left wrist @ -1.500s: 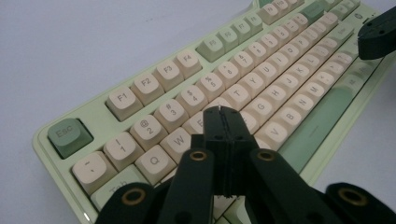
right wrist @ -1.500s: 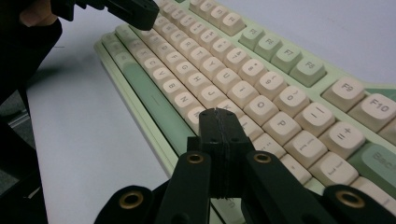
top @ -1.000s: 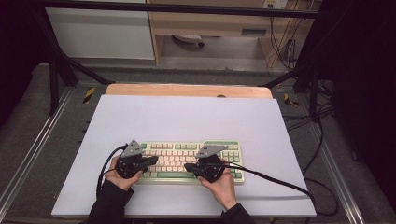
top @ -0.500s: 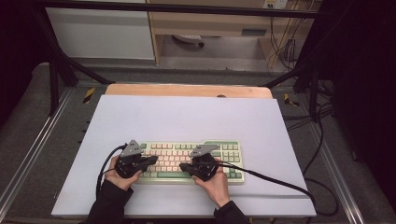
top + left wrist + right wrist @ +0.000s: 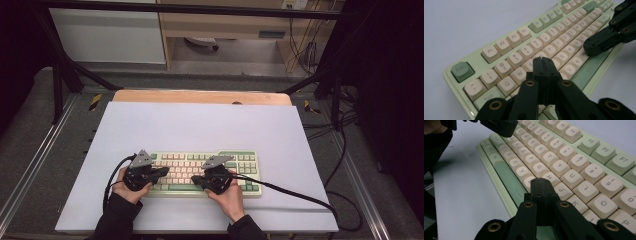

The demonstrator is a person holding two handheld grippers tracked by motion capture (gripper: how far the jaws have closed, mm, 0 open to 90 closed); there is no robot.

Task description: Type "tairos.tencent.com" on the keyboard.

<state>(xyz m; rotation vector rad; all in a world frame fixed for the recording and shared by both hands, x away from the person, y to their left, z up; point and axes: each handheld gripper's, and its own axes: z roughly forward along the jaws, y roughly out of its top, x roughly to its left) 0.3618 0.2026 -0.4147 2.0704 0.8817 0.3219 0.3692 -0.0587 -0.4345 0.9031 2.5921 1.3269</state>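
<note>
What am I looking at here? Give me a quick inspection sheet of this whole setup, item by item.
Surface: pale lilac sheet over a wooden table.
Job's things: green keyboard with cream keys, lying flat near the person's edge.
Clutter: nothing seen on the sheet.
Grippers: left gripper shut, tips over the keys near E; right gripper shut, tips over the keys near H and N. Nothing between the jaws of either. Whether the tips touch a key cannot be told.
Cables: a black cable trails from the right gripper across the sheet; another loops by the left hand.
Surroundings: dark frame bars, grey floor mats, a cabinet behind, loose wires at the far right.
</note>
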